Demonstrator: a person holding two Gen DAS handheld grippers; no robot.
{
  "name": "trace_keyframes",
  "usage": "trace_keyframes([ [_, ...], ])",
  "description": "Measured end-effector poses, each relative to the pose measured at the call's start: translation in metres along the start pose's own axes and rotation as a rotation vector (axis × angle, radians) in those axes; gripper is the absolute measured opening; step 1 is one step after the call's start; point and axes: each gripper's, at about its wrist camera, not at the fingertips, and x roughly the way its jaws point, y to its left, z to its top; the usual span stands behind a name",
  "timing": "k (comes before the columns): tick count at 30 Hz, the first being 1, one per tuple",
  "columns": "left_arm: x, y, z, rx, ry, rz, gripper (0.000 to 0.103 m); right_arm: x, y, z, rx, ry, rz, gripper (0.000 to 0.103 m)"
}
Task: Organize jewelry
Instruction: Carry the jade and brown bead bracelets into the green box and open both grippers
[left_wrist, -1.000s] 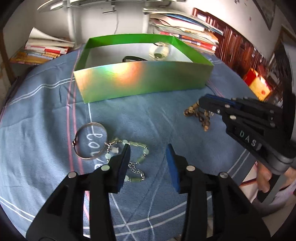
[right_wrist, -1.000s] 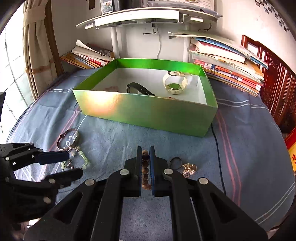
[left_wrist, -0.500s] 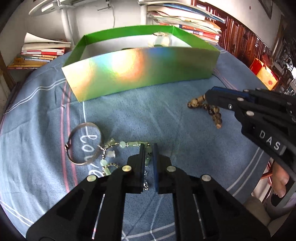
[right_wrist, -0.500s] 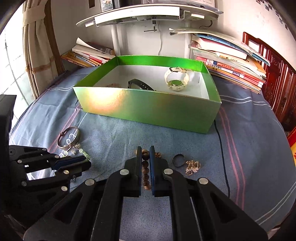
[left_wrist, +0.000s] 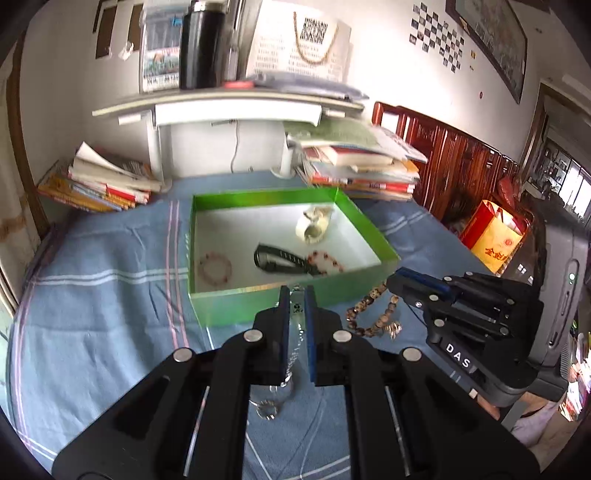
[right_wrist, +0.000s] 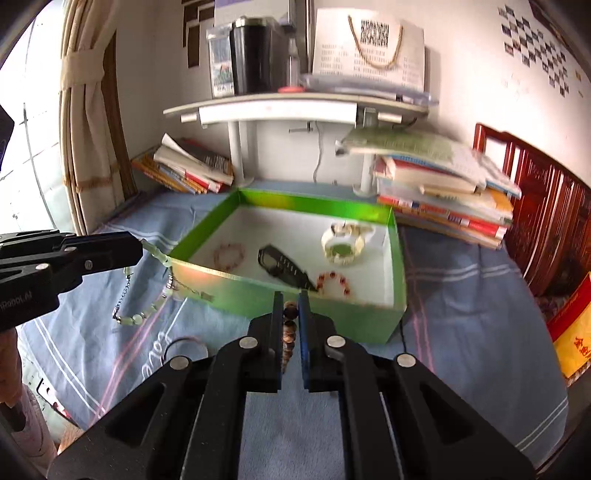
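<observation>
A blue striped cloth (right_wrist: 461, 295) covers the table, with book stacks behind. At frame centre sits the shiny green cardboard box (left_wrist: 236, 310), holding a cream watch (right_wrist: 343, 245), a black strap and two red bead bracelets. The left gripper (left_wrist: 296, 295) is clamped on a pale green bead chain (right_wrist: 155, 306) that dangles at the right-wrist view's left. The right gripper (right_wrist: 287, 306) is clamped on a brown wooden bead bracelet (left_wrist: 369, 314).

Both wrist views look steeply down past their claws, sharing the nearby green box (left_wrist: 295, 306) (right_wrist: 280, 295)
</observation>
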Motion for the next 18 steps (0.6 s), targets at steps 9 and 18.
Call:
trace_keyframes([
  [9,0.019,0.008,0.04,-0.029,0.02,-0.049,0.008,0.007,-0.01,0.04,0.014,-0.041,0.005,0.008],
  [18,0.078,0.025,0.07,-0.078,0.056,-0.023,0.008,0.067,-0.023,0.067,0.04,0.015,-0.018,0.008],
])
